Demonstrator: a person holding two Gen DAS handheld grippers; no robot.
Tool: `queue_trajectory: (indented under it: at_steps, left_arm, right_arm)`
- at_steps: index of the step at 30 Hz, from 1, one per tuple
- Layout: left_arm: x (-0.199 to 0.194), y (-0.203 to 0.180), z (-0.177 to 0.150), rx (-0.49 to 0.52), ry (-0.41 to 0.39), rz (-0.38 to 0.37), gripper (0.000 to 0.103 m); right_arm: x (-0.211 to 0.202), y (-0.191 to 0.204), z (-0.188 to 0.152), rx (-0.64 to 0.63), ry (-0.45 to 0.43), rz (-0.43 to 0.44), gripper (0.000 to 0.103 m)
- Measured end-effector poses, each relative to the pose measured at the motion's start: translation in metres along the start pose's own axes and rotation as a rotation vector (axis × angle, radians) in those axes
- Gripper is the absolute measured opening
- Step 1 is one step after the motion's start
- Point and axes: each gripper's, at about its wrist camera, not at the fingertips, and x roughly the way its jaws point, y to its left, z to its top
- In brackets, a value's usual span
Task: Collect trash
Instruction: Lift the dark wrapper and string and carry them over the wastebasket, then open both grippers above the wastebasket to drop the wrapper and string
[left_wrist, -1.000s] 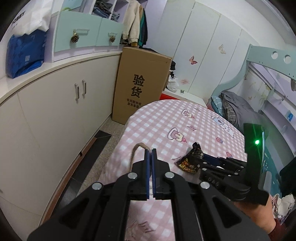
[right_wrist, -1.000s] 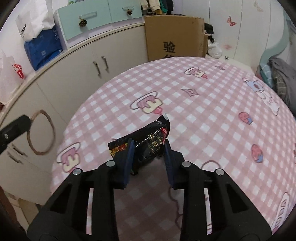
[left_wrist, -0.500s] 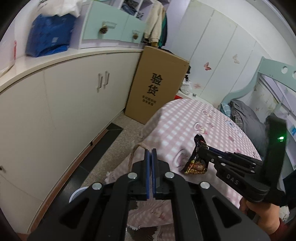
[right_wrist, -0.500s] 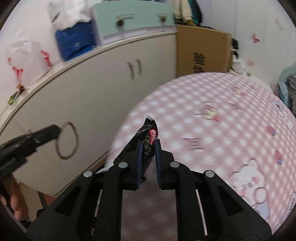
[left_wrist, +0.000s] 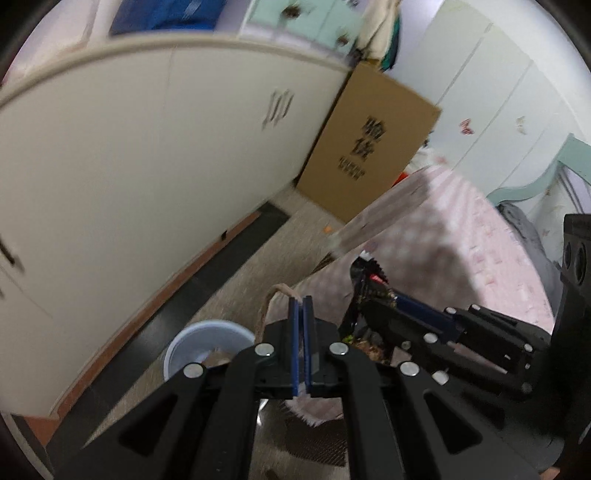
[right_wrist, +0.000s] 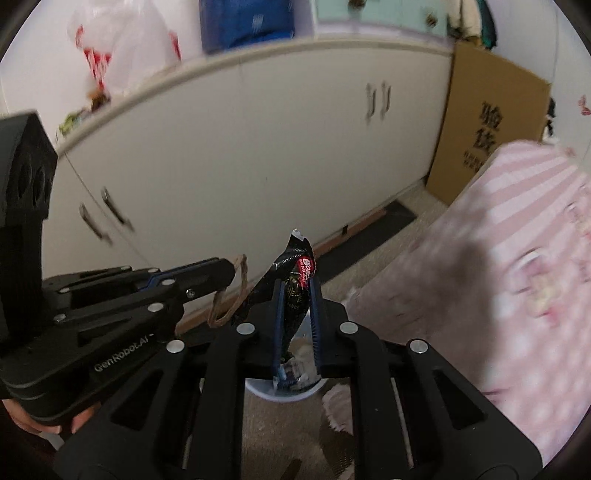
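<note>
My left gripper (left_wrist: 302, 301) is shut on a loop of brown twine (left_wrist: 271, 295), which sticks out past its tips. From the right wrist view, the left gripper (right_wrist: 229, 271) comes in from the left with the twine (right_wrist: 231, 302) hanging from it. My right gripper (right_wrist: 297, 286) is shut on a black snack wrapper (right_wrist: 295, 267) that stands up between its pads. The same wrapper (left_wrist: 365, 284) shows at the right gripper's (left_wrist: 369, 301) tip in the left wrist view. A pale blue bin (left_wrist: 177, 347) stands on the floor below both grippers, its rim (right_wrist: 284, 397) showing under the right fingers.
Cream cabinets (left_wrist: 129, 166) run along the left. A tall cardboard box (left_wrist: 369, 147) stands on the floor behind. The pink checked tablecloth (right_wrist: 498, 277) hangs at the right. Speckled floor (left_wrist: 258, 251) lies between cabinets and table. A hand (right_wrist: 33, 421) holds the left gripper.
The right gripper closed on the wrapper and lifted it off the table. Both grippers swung left and down past the table edge, bringing the floor and the bin into view.
</note>
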Motion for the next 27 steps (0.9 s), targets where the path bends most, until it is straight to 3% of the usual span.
queue_trajectory:
  at_steps: [8, 13, 22, 27]
  left_arm:
    - [0.068, 0.053, -0.032, -0.087, 0.159, 0.060, 0.007]
    - [0.095, 0.072, -0.047, -0.119, 0.214, 0.113, 0.062]
    - [0.104, 0.080, -0.061, -0.109, 0.223, 0.197, 0.076]
    - [0.102, 0.092, -0.065, -0.138, 0.236, 0.198, 0.077]
  right_arm:
    - [0.079, 0.005, -0.037, 0.008, 0.143, -0.015, 0.013]
    - [0.109, 0.007, -0.057, 0.021, 0.204, -0.012, 0.013]
    - [0.129, 0.011, -0.070, 0.031, 0.239, -0.008, 0.013]
    - [0.132, 0.019, -0.073, 0.025, 0.241, -0.009, 0.013]
